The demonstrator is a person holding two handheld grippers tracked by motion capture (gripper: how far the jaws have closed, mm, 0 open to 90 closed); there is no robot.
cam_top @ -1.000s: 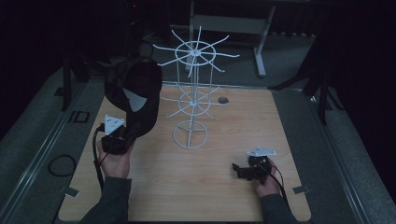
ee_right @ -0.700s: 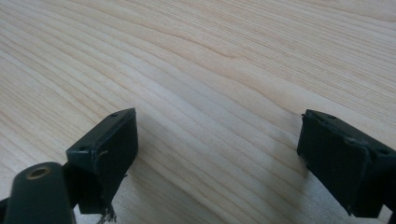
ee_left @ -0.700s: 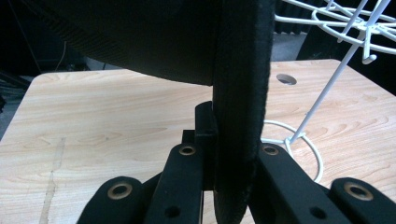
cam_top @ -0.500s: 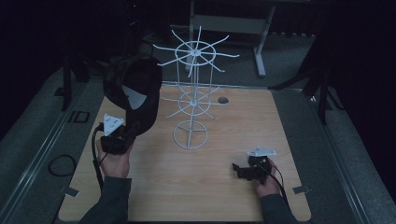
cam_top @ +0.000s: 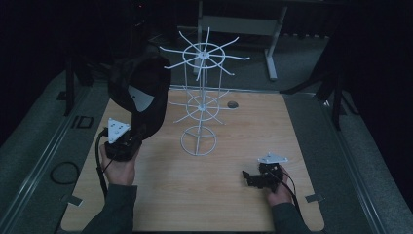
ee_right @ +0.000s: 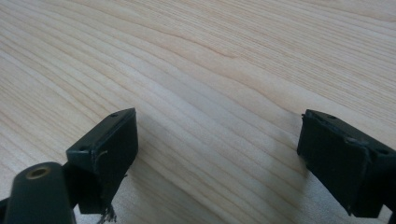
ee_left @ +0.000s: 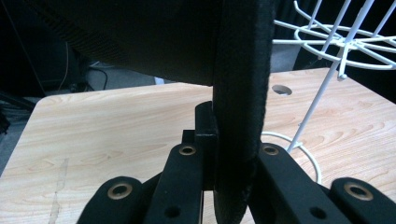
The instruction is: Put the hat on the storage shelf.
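A black cap [cam_top: 139, 92] is held up over the table's left side, its pale inner label facing the camera. My left gripper [cam_top: 127, 141] is shut on the cap's brim [ee_left: 240, 116], which stands upright between the jaws. A white wire display rack [cam_top: 202, 97] with spoked tiers stands at the table's middle, just right of the cap; its base ring and pole [ee_left: 317, 107] appear in the left gripper view. My right gripper [cam_top: 249, 178] rests low near the table's front right, open, with bare wood between its jaws [ee_right: 219, 158].
The wooden table [cam_top: 234, 195] has a round cable hole [cam_top: 232, 104] behind the rack. Grey floor and metal rails flank both sides, with a cable loop [cam_top: 63, 171] at left. A desk frame [cam_top: 270, 44] stands in the dark behind.
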